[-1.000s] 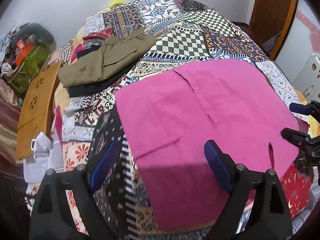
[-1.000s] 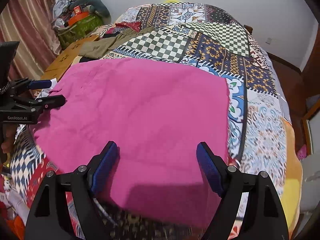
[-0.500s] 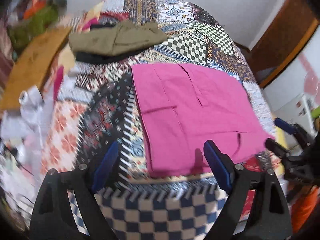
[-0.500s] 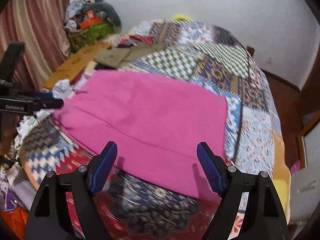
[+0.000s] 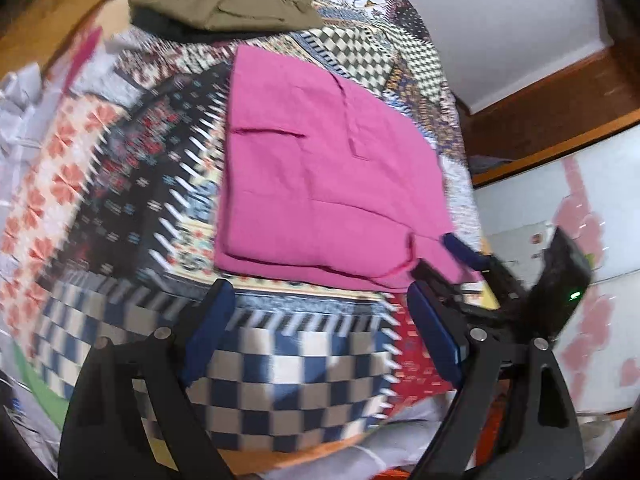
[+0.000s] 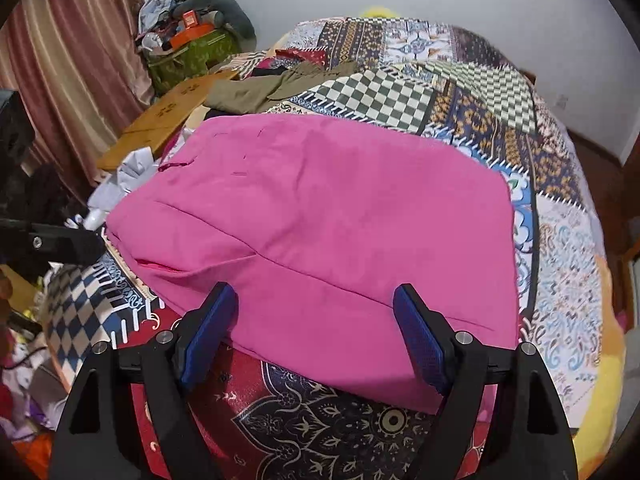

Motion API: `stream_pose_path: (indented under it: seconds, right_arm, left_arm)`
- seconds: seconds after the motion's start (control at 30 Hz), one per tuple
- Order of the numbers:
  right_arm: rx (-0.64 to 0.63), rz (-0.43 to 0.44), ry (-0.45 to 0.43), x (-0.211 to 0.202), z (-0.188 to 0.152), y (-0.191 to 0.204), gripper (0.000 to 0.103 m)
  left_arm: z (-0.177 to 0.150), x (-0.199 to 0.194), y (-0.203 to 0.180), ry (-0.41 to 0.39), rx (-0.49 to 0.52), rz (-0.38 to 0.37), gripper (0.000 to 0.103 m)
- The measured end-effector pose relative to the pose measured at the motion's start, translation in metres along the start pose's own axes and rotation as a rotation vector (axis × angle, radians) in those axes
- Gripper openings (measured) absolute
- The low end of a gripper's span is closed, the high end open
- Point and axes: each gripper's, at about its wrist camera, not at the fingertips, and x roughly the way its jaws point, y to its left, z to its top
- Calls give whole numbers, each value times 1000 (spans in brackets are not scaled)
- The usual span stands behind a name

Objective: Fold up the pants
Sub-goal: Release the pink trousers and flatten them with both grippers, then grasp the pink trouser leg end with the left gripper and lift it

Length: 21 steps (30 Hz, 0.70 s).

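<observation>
Pink pants [image 5: 320,176] [image 6: 320,220] lie folded flat on a patchwork bedspread [image 5: 120,200] [image 6: 460,92]. My left gripper [image 5: 320,336] hangs open above the bed's near edge, short of the pants, with nothing between its blue pads. In the left wrist view the right gripper [image 5: 442,254] shows at the pants' right corner. My right gripper [image 6: 312,332] stands open over the near hem of the pants, its jaws wide and empty. The left gripper's black finger [image 6: 64,242] pokes in at the left edge of the right wrist view.
Folded olive pants [image 5: 224,4] [image 6: 264,88] lie on dark clothes at the far side of the bed. A wooden board [image 6: 168,116] leans at the bed's left, with a cluttered pile [image 6: 192,36] and curtain [image 6: 68,60] behind. A wooden door frame [image 5: 552,92] stands to the right.
Both grippers have drawn back from the pants toward the bed's near edge. The left one has rolled, so the pants now lie tilted and farther off in its view.
</observation>
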Motion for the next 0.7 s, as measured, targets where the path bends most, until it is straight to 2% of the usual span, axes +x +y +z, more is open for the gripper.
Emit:
stream_pose_path:
  seconds: [0.13,0.27,0.33,0.4,0.5,0.63,0.7]
  right_arm:
    - [-17,-4,-3,-1,-2,5,79]
    - [-5,10,-6,0,-3,3,79]
    - [-7,11,-9,0,-4,3,79]
    - [-11,18,-11,1,-3,2,80]
    - [-10,26,-9,1,-3,1,80]
    - [-14,29,-12,1,-2,1,80]
    - [-10,48,-4,-1,-1,0,79]
  left_arm:
    - [9,9,4,9,-64,-60,88]
    - [20,16,6,-25,-91,-87,87]
    - [23,18,3,-53,-76,-45,73]
    - [24,21,-3,-87,-40,61,40]
    - [25,23,-6,-134,-13,108,31]
    - [27,15,-9,-195,24,137,26]
    - [30,9,-10,-240,55,200,24]
